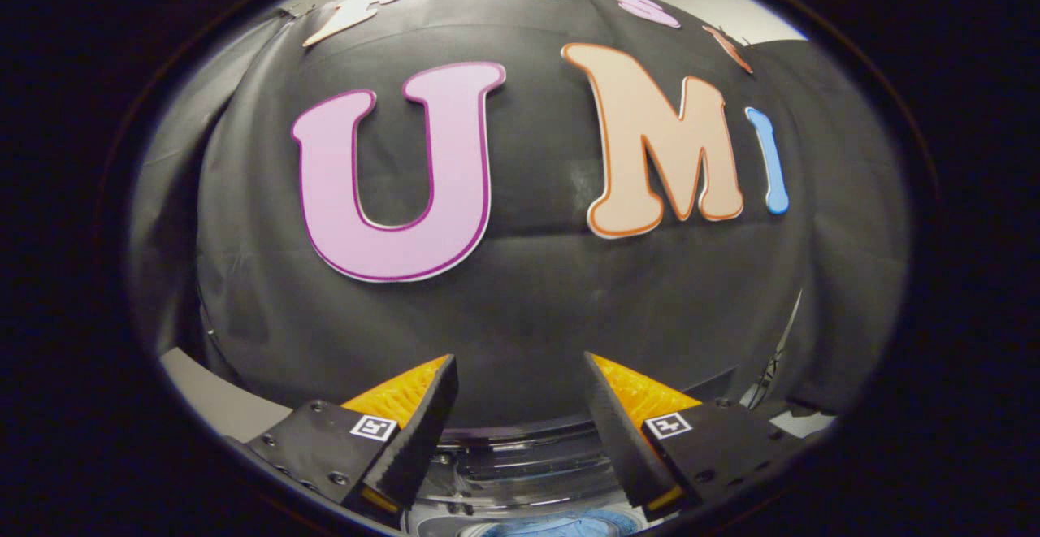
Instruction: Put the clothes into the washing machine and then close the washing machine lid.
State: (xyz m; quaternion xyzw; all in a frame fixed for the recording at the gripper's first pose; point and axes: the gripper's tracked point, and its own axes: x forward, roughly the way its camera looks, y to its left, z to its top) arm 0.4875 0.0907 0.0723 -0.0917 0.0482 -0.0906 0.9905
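My gripper [520, 362] is open, its two fingers spread wide with nothing between them, and it points at the black cloth wall of the booth. Below and between the fingers lies the top of the washing machine [520, 460], a curved, shiny, partly clear rim or lid edge. Under that, at the very bottom between the fingers, a patch of blue cloth [561, 525] shows, seemingly inside the machine's opening. I cannot tell how the lid stands.
The black cloth wall [536, 301] hangs close behind the machine. A pale surface [215, 395] runs along the lower left beside the left finger. A light-coloured strip with some thin dark shapes [772, 383] sits at the lower right.
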